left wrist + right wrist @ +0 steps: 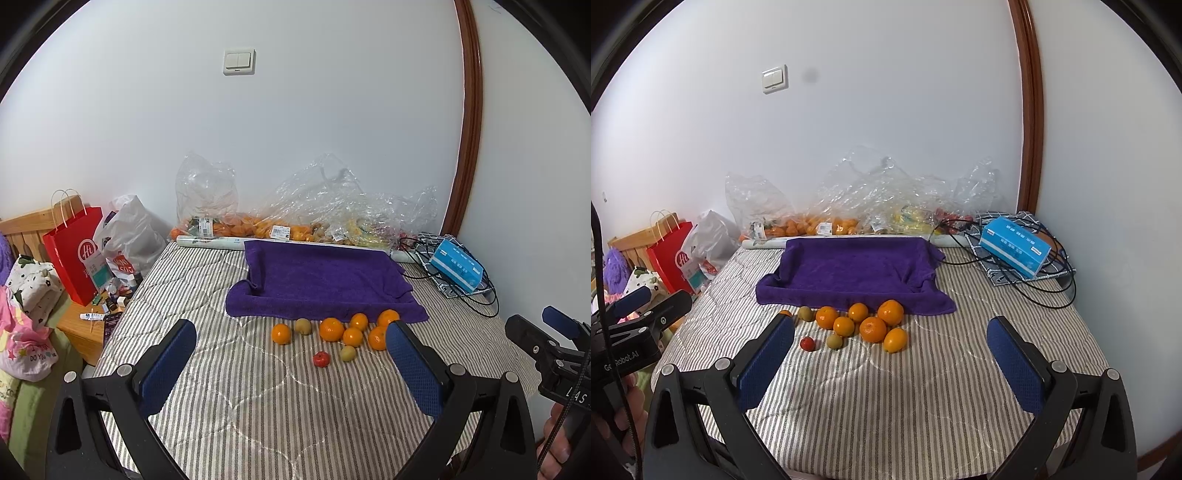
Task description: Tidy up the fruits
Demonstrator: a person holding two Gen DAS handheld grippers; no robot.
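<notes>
Grippers left (291, 365) and right (890, 363) hover spread wide and empty over the striped bed's (923, 406) near edge, beyond them loose oranges (873, 329) touching near the middle, then a purple towel (857, 269) toward the far edge.

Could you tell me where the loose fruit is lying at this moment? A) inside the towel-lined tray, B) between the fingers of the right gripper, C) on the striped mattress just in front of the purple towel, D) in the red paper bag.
C: the oranges and the small red fruit rest on the striped mattress in front of the purple towel, which holds no fruit; both grippers are open.
</notes>
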